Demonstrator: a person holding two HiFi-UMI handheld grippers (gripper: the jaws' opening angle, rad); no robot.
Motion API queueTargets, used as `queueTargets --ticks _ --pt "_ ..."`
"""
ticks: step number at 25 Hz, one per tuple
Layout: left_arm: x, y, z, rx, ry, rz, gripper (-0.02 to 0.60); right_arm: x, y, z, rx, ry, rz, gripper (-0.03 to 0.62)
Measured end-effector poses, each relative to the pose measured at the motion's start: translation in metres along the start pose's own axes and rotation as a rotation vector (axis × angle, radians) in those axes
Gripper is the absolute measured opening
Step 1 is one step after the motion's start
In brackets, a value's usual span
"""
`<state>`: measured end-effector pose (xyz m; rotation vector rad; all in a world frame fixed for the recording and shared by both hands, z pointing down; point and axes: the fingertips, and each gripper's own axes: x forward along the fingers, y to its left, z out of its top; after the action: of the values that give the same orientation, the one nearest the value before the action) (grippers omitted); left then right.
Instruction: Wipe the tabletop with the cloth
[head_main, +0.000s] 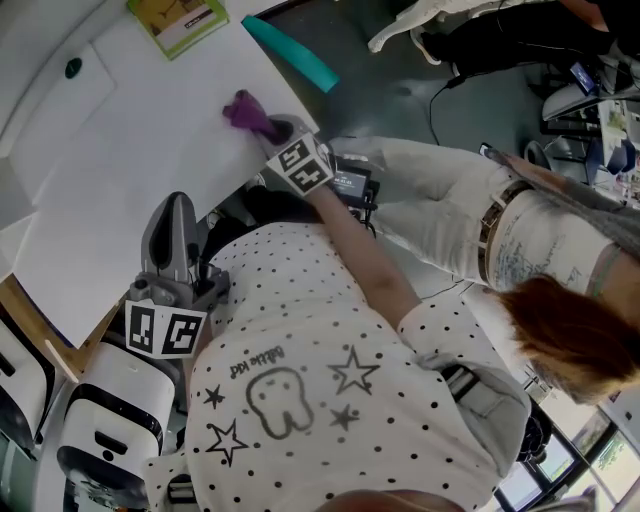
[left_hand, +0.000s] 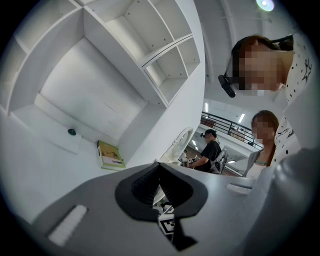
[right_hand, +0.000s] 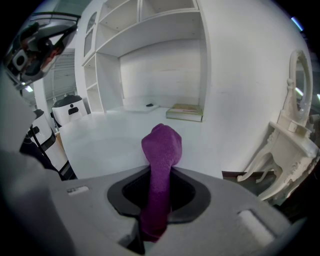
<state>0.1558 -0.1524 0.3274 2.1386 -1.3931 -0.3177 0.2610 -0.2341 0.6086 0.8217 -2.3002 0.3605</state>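
Observation:
A purple cloth (head_main: 247, 113) is bunched on the white tabletop (head_main: 150, 150) near its right edge. My right gripper (head_main: 278, 132) is shut on the cloth, whose rolled end (right_hand: 161, 150) sticks out past the jaws in the right gripper view. My left gripper (head_main: 172, 240) is held off the table's near edge, low at the left, and points up and away from the top. Its jaws are closed together with nothing between them; the left gripper (left_hand: 161, 187) shows only the shelving beyond.
A green-and-yellow book (head_main: 178, 20) lies at the table's far end, with a small dark knob (head_main: 73, 68) to its left. A teal strip (head_main: 290, 52) runs beside the table's right edge. White shelving (right_hand: 150, 50) stands behind. A white machine (head_main: 105, 420) sits below left. Another person (head_main: 560, 250) sits at right.

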Motion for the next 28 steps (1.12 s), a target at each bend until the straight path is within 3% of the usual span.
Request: queueTargets --ticks 28 --pt "0.005 -0.006 -0.002 0.008 0.005 -0.008 -0.005 -0.008 -0.010 -0.001 0.029 0.000 -0.016 0.069"
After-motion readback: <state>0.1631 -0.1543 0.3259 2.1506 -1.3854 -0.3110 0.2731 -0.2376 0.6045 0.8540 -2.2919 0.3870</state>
